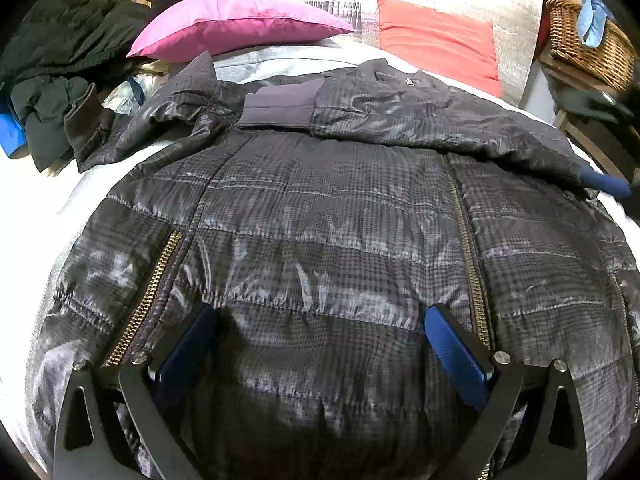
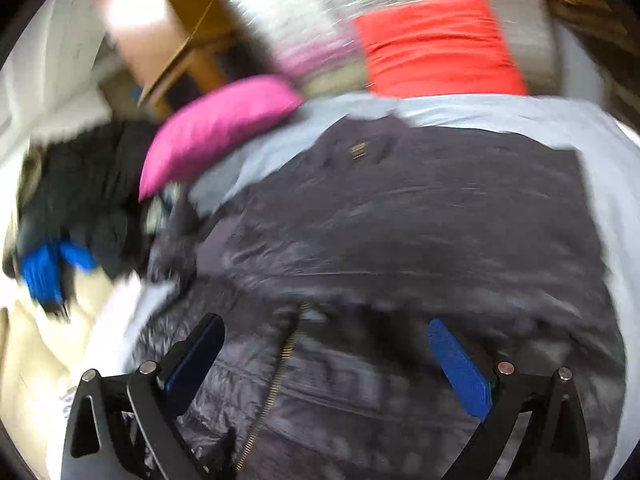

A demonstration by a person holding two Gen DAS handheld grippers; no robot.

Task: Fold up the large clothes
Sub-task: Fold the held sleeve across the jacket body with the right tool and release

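The left gripper is seen at the bottom of the left wrist view with its jaws spread wide, and nothing is clamped between its blue pads; they are set just over the quilted front of a dark checked puffer jacket, though contact cannot be judged. The jacket is spread across most of that frame on a white bed, with a brass zipper running up right of centre and a pocket zip at the lower left. One sleeve is folded across the chest toward the left, its ribbed cuff lying near the collar area. In the upper left a pink pillow is shown, with a heap of dark clothes left of it; an orange-red cushion is placed upper right of centre, and a wicker basket is seen at the far right edge. In the blurred right wrist view, the right gripper is likewise held wide apart above the jacket, with no cloth caught between its fingers. The pink pillow is seen at the upper left there and the cushion at the top.
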